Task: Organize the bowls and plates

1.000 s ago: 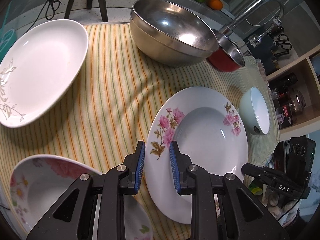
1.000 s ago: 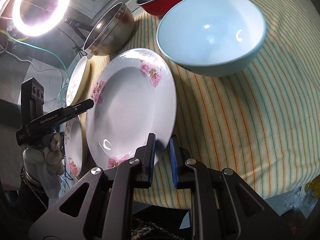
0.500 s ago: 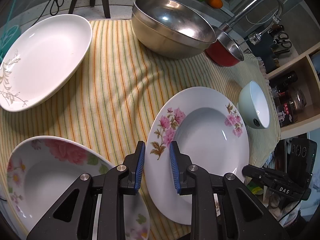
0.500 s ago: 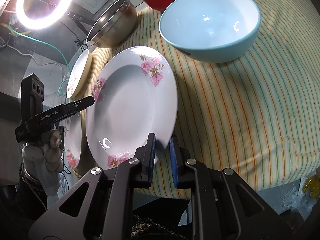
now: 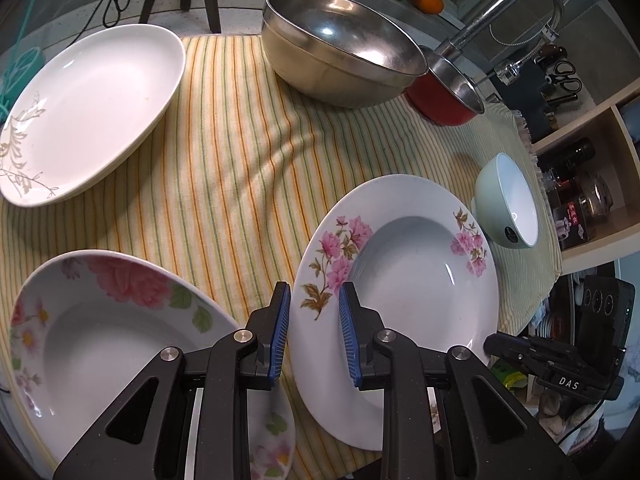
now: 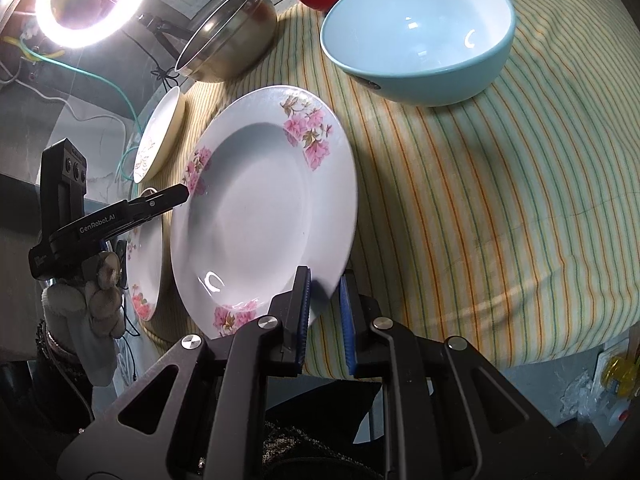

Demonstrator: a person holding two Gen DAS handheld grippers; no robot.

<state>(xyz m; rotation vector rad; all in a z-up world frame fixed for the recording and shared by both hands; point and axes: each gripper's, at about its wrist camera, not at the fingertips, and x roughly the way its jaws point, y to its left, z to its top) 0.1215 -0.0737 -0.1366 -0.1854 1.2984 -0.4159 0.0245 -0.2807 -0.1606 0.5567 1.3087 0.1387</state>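
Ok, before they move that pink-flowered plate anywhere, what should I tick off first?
1. Right gripper clamped on the pink-flowered plate rim: ok.
2. Left gripper clamped on another part of the rim: ok.
3. Plate lifted fully off the striped cloth: cannot tell.
4. Plate apart from the blue bowl: ok.
5. Rose plate beside it empty, free to stack onto: ok.
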